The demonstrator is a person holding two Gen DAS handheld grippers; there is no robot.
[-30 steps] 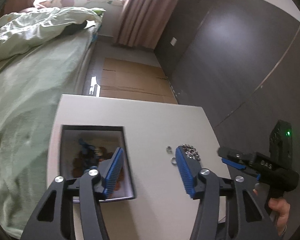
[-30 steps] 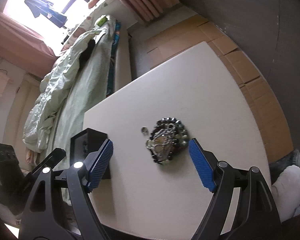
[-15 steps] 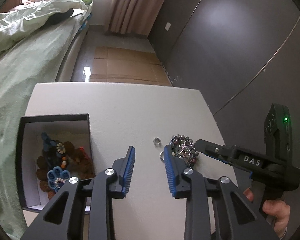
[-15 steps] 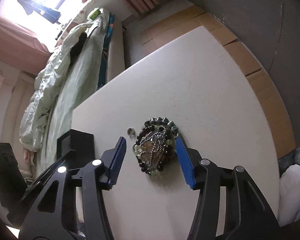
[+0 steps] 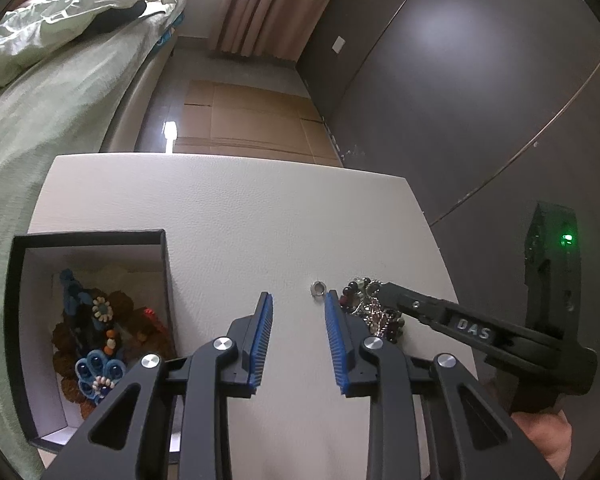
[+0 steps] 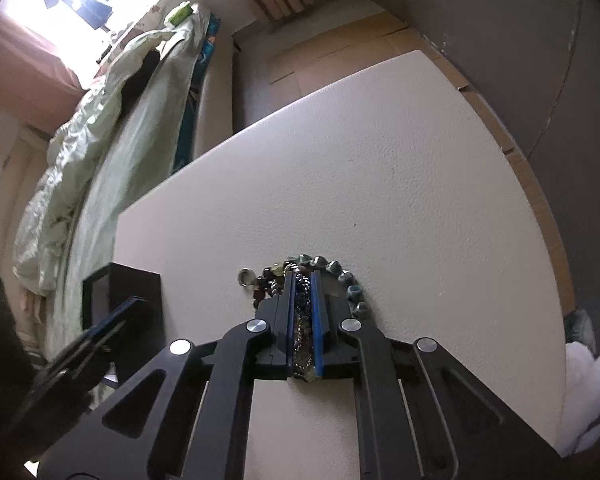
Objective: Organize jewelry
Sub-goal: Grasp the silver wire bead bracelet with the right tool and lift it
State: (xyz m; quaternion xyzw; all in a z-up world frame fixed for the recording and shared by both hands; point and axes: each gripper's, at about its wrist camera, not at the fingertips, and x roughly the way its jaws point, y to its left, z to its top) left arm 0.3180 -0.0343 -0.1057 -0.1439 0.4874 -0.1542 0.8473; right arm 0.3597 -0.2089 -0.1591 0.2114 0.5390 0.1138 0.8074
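On the white counter (image 6: 380, 160), right gripper (image 6: 302, 276) jaws have just closed, pinching the tangled heap of beaded bracelets and chain (image 6: 300, 320), likely bound for the black box (image 5: 16, 320) already holding blue and brown pieces. Left gripper (image 5: 298, 308) jaws stand partly spread, empty, beside the small silver ring (image 5: 318, 288), presumably next.

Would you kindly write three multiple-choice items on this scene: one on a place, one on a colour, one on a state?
1. Where does the small ring lie?
A. in the box
B. on the table beside the bead pile
C. on the bed

2. What colour are the tool pads?
A. blue
B. red
C. green

3. How is the right tool?
A. wide open
B. shut on nothing
C. shut on the bead pile

Key: 1 B, it rests on the table outside the box; 2 A, the ribbed pads are blue; 3 C, chain and beads show between its pads.
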